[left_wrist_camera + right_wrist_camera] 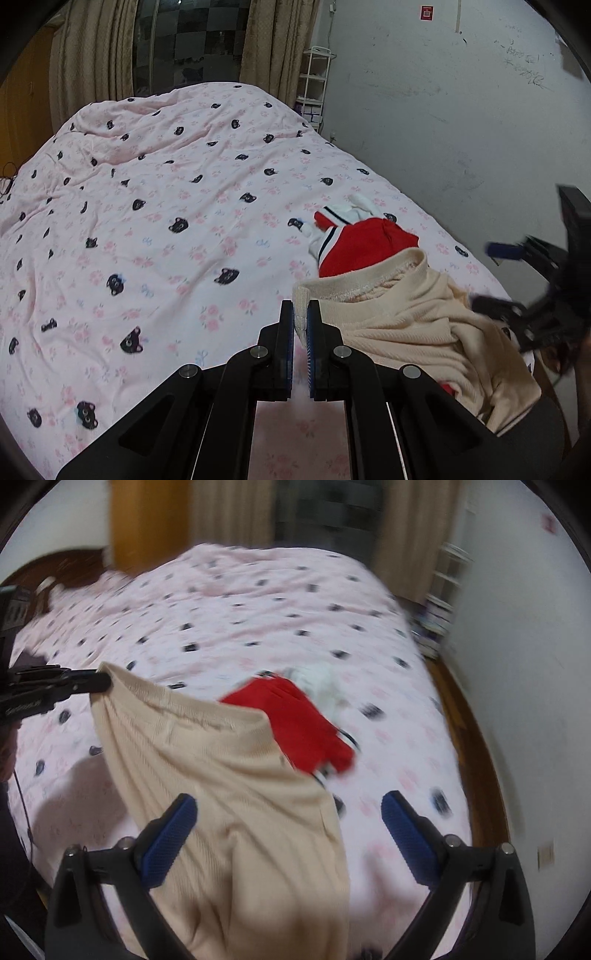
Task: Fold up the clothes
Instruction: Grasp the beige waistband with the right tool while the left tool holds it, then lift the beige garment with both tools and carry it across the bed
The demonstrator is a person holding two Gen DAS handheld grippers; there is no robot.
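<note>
A cream ribbed garment (402,325) (229,790) hangs by one corner of its waistband above the bed. My left gripper (301,314) (99,681) is shut on that corner. The cloth drapes down and to the right from there. My right gripper (288,812) stands open with blue pads (170,830), and the cream cloth hangs in front of it, passing its left finger; nothing is clamped. In the left wrist view the right gripper (517,280) shows blurred at the right edge. A red and white garment (354,240) (299,720) lies crumpled on the bed behind the cream one.
The bed is covered by a pink quilt (166,221) (280,602) printed with black cat faces. A grey wall (461,129) runs along its right side, with a white shelf rack (314,85) in the corner and curtains (96,55) behind.
</note>
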